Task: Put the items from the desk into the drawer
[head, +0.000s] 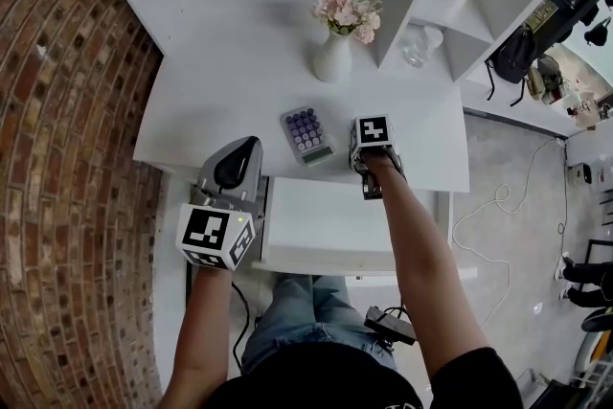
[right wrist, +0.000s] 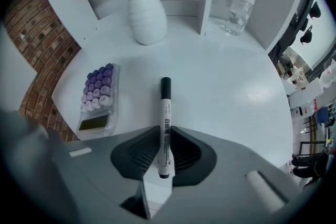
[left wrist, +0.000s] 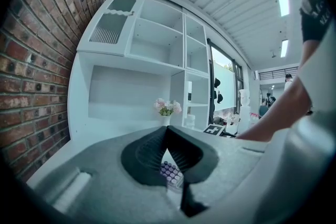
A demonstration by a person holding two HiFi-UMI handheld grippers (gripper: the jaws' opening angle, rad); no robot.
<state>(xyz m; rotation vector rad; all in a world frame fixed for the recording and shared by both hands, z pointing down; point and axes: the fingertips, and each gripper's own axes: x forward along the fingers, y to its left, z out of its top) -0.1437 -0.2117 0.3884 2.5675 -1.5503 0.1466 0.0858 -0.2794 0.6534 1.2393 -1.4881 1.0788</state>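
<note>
A white marker [right wrist: 165, 113] with a black cap lies on the white desk [head: 230, 101], cap pointing away. My right gripper [right wrist: 164, 139] points steeply down over it near the desk's front edge, and its pads are closed against the marker's barrel. In the head view the right gripper [head: 372, 175] covers the marker. A purple-keyed calculator [head: 306, 133] lies just left of it. The white drawer [head: 326, 230] stands pulled out below the desk edge. My left gripper [head: 236, 164] hovers level at the drawer's left, jaws together and holding nothing; the calculator [left wrist: 170, 171] shows beneath its tips.
A white vase with pink flowers [head: 335, 38] stands at the back of the desk, beside a shelf unit with a glass jar [right wrist: 239, 8]. A brick wall [head: 67, 129] runs along the left. Cables lie on the floor [head: 498, 206] to the right.
</note>
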